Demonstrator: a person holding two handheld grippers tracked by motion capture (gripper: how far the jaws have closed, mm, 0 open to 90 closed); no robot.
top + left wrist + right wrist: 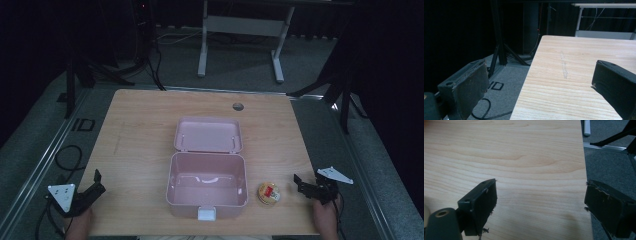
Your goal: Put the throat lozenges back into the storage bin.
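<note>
Pink lunchbox (207, 186) sits open mid-table (135, 140), a small yellow container (269, 193) just right of it. Left gripper (95, 182) and right gripper (299, 183) rest at the near corners, jaws spread, holding nothing.

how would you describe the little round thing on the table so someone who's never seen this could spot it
Start at the wooden table and find the open pink box near its front edge. Just right of that box, between it and the right gripper, sits the small round item. It is yellow with a red patch on top, the only round, brightly coloured thing on the table.
</note>
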